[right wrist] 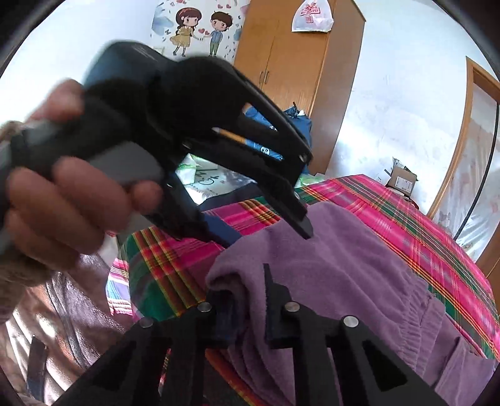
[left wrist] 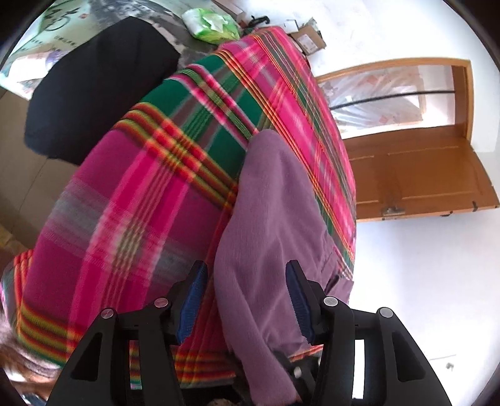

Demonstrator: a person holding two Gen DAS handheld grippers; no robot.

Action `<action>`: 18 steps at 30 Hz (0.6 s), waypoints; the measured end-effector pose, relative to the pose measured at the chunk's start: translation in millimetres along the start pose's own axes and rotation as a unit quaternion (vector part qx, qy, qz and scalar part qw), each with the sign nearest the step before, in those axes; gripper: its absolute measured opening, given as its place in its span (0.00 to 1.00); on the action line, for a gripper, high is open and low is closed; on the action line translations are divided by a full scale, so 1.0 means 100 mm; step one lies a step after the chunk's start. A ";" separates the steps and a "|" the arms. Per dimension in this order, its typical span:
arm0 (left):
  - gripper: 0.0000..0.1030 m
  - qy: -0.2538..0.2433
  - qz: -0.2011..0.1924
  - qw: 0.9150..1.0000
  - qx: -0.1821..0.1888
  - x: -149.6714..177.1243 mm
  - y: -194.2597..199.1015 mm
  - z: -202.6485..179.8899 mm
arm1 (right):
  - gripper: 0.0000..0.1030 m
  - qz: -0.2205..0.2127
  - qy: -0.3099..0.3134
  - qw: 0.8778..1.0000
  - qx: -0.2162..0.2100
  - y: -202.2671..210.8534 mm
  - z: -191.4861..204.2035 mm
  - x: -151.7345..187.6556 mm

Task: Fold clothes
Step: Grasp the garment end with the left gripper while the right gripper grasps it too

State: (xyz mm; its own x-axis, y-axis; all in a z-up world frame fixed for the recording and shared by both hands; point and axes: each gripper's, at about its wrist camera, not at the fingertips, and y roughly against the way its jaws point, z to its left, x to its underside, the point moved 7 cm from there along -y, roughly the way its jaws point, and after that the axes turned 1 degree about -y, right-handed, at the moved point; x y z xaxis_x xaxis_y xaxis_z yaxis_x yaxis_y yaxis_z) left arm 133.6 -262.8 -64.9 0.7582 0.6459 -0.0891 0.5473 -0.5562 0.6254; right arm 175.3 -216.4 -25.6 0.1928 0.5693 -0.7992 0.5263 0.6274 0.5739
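Fingers of the right gripper [right wrist: 247, 299] are drawn in close on a rolled fold of the purple fleece garment [right wrist: 328, 281] — the fold sits pinched between them at the garment's near left edge. Fleece spreads ahead and to the right of these fingers, lying flat on the plaid bedspread [right wrist: 406, 212].

Left gripper [left wrist: 247, 281], in its own view: fingers spread, blue pads [left wrist: 192, 299] facing each other, with a long strip of the same garment [left wrist: 268, 218] running up between them. Pads do not press the cloth; a gap shows on either side.

From the right wrist view the left gripper [right wrist: 265, 225] hangs above and beyond the right fingers, tips just over the far edge of the fleece, carried by a hand [right wrist: 72, 203] at the left. Whether the tips touch the cloth cannot be told — motion blur.

Beyond the left fingers: bedspread [left wrist: 140, 203] in pink, green and red checks, then a black cloth [left wrist: 100, 93] ahead-left, a green-white packet [left wrist: 212, 25] farther on, and a wooden door [left wrist: 415, 175] off to the right.

Beyond the right fingers: a wooden wardrobe [right wrist: 297, 56] and a cartoon wall sticker [right wrist: 200, 31] on the far wall.
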 end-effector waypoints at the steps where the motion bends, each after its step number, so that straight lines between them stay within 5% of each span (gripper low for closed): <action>1: 0.51 -0.002 0.004 1.000 -0.003 -0.04 -0.04 -0.01 | 0.13 -0.002 -0.002 1.000 -0.002 0.02 -0.01 0.00; 13: 0.50 -0.009 0.014 1.000 0.003 -0.34 -0.29 -0.23 | 0.13 -0.012 -0.031 0.999 -0.018 0.16 -0.20 -0.06; 18: 0.28 -0.009 0.018 1.000 0.008 -0.33 -0.34 -0.27 | 0.13 -0.017 -0.037 0.999 -0.022 0.19 -0.24 -0.08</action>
State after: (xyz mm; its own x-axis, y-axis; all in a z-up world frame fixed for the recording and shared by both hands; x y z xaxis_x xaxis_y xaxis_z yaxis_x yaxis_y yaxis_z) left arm 80.2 -250.9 -62.6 0.7838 0.6159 -0.0797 0.5245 -0.5877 0.6160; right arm 164.2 -196.3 -3.5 0.2366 0.5072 -0.8287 0.4974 0.6695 0.5517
